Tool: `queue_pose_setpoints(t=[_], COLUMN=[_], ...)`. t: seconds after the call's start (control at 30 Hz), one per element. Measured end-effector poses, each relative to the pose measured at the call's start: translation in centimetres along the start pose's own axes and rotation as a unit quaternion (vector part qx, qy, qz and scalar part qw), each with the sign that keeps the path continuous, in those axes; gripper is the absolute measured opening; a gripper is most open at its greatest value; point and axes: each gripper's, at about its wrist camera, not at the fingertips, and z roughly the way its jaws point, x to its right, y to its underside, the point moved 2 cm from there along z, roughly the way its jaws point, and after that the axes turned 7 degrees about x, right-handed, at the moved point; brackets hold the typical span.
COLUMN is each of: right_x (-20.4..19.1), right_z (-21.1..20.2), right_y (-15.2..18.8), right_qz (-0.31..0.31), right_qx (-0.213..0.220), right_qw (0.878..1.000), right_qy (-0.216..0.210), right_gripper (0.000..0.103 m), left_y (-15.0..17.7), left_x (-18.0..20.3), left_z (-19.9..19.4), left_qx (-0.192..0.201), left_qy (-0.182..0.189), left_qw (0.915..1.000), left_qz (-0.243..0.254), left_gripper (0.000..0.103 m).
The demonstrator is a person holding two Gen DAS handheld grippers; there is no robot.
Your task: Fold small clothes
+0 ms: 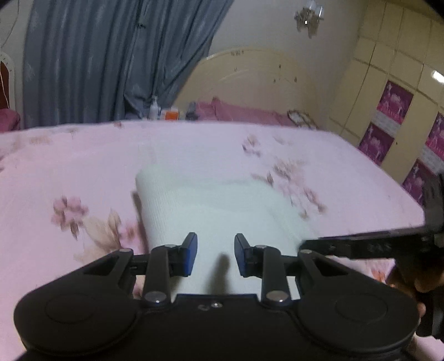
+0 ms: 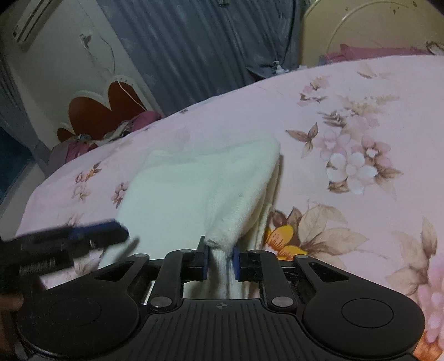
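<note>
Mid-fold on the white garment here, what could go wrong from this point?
1. The right gripper pinches only a bunched corner of the white garment; a pull may slip it free.
2. The left gripper is open and holds nothing, so the cloth could drag across the floral bedsheet instead of folding.
3. The grippers sit close together and could collide.

There was one white garment (image 2: 194, 188) on one bed (image 1: 69, 166) with a pink flowered sheet. Two grippers were in view, the left gripper (image 1: 216, 255) and the right gripper (image 2: 220, 259). One grey-blue curtain (image 1: 97, 55) hung behind. One cream headboard (image 1: 249, 77) stood at the far end. Four pink posters (image 1: 394, 102) showed on the cupboard doors. One air conditioner (image 2: 30, 19) sat high on the wall.
</note>
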Motion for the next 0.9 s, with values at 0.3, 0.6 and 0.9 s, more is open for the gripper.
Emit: queue_pose_setpoints(t=[0.3,0.6,0.9], right_x=[-0.8,-1.3,-0.4], right_z=[5.4,6.9,9.4], right_y=[-4.9,-5.4,-5.9], right_qz=[-0.048,-0.099,-0.108], right_qx=[0.019,0.034,0.008], right_qw=[0.999,0.994,0.992], right_qy=[-0.002,0.026,0.069], right_gripper=[0.022,0.021,0.021], left_y=[-2.5,-2.8,-2.1], left_x=[-3.0,-3.4,-2.6], left_z=[7.4,8.4,8.7], left_qx=[-0.015,-0.001,-0.026], left_qy=[-0.003,-0.002,-0.029], left_qw=[0.9999,0.9999,0.9991], left_qz=[0.001,-0.013,0.015], left_gripper=[0.027,0.031,0.032])
